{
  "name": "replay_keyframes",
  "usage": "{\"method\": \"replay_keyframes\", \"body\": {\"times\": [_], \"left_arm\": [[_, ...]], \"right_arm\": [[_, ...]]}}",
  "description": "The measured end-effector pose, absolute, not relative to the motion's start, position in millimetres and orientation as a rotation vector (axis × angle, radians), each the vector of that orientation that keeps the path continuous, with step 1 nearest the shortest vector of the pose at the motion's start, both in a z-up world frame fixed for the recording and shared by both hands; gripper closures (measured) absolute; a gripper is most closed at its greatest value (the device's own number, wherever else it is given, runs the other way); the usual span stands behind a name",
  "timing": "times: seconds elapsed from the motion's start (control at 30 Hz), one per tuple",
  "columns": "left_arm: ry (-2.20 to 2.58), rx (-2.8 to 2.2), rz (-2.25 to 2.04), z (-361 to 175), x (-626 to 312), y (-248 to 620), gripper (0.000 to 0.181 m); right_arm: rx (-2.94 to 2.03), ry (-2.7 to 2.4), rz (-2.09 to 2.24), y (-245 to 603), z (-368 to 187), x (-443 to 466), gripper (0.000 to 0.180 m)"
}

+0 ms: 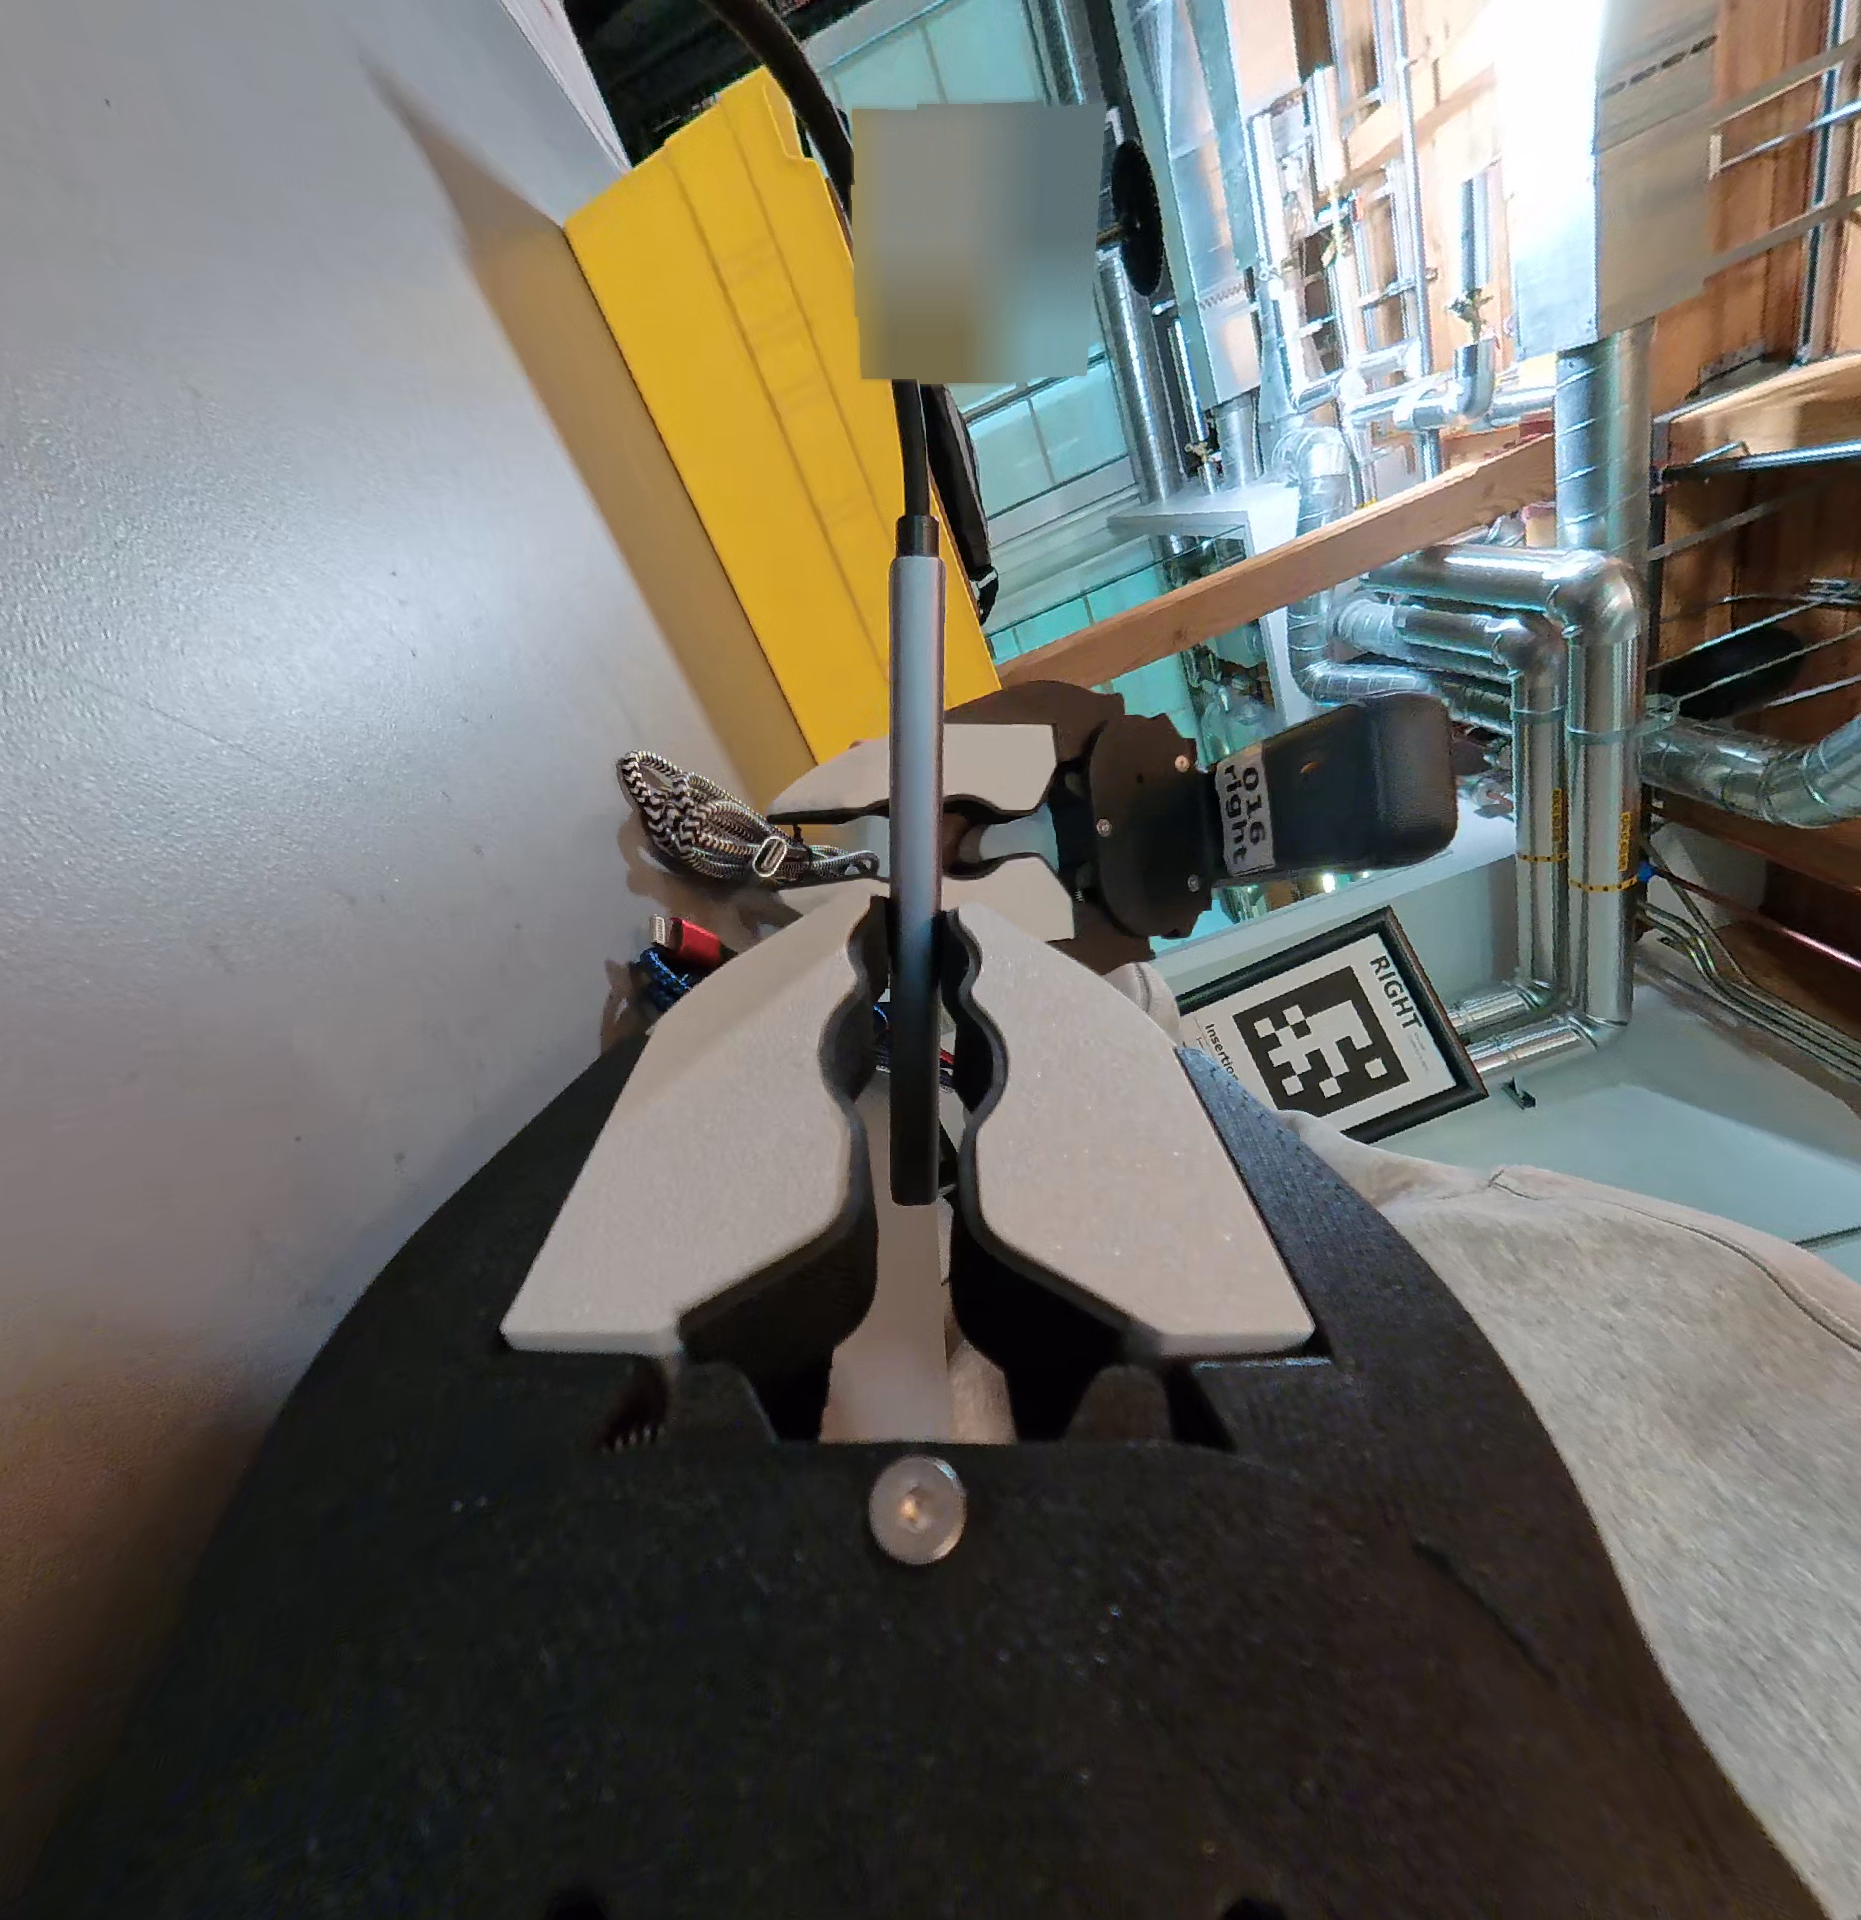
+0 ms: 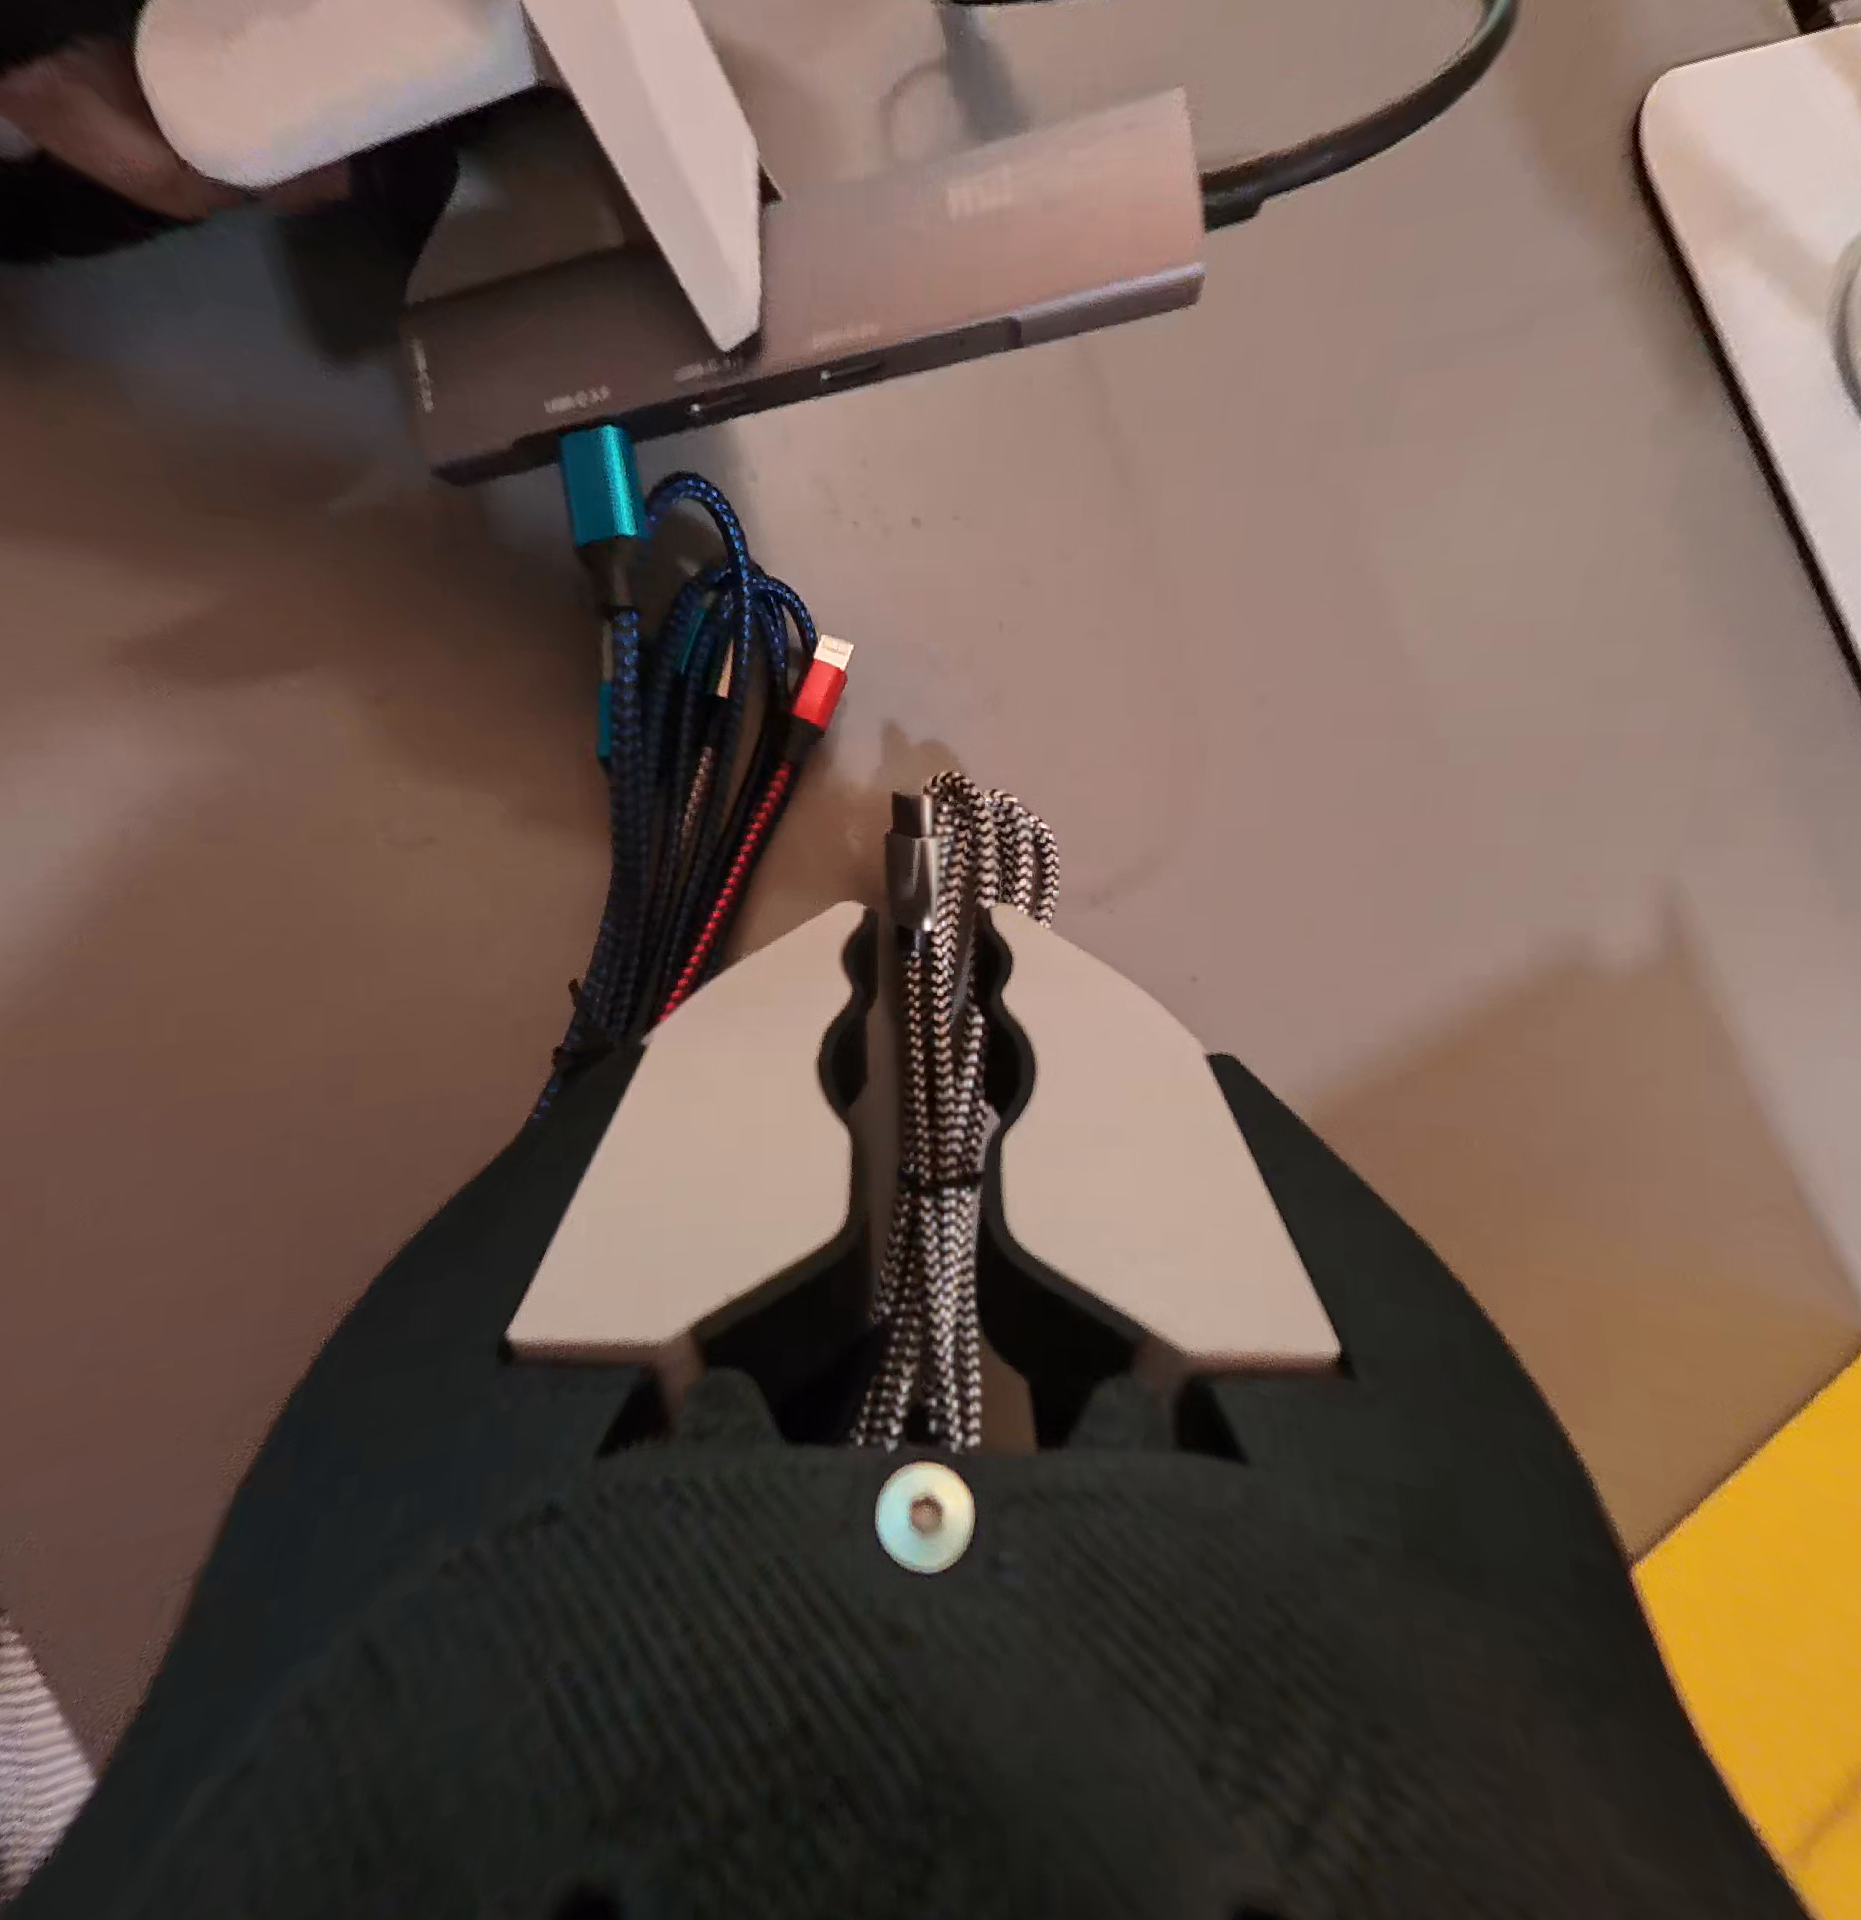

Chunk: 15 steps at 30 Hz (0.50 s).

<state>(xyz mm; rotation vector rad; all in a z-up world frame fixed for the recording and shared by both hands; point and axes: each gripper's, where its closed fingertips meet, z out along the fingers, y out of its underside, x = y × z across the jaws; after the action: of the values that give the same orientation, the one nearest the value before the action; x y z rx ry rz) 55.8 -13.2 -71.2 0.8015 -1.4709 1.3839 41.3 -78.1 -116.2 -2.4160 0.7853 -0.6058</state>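
My left gripper (image 1: 915,914) is shut on a flat grey USB hub (image 1: 915,727), seen edge-on, with a black cord leaving its far end. In the right wrist view the hub (image 2: 957,239) lies just above the table with the left gripper's white fingers (image 2: 656,135) clamped across it. A teal plug (image 2: 602,483) sits in one of its side ports. My right gripper (image 2: 926,914) is shut on a black-and-white braided cable (image 2: 936,1091). The cable's grey connector (image 2: 905,852) sticks out past the fingertips toward the hub, a short way from it. The right gripper (image 1: 973,831) also shows behind the hub in the left wrist view.
A bundle of blue braided cables (image 2: 697,727) with a red connector (image 2: 820,696) hangs from the teal plug onto the grey table (image 2: 1321,727). A yellow bin (image 1: 739,395) stands at the table's edge. A white slab (image 2: 1767,260) lies at the right. A framed marker sign (image 1: 1331,1029) is beyond. About 9 centimetres separates my left fingertips from my right.
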Motion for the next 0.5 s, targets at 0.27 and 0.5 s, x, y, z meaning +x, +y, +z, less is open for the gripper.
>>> {"method": "replay_keyframes", "body": {"times": [0.27, 0.5], "left_arm": [[-1.470, 0.797, 1.383, -71.0, 55.3, -13.2, 0.171], [-1.536, 0.731, 1.355, -72.5, 44.8, -16.2, 0.171]], "right_arm": [[-2.399, 0.720, -0.605, -69.2, -123.9, 42.7, 0.169], [-2.347, 0.704, -0.222, -45.7, -106.4, 25.8, 0.170]]}}
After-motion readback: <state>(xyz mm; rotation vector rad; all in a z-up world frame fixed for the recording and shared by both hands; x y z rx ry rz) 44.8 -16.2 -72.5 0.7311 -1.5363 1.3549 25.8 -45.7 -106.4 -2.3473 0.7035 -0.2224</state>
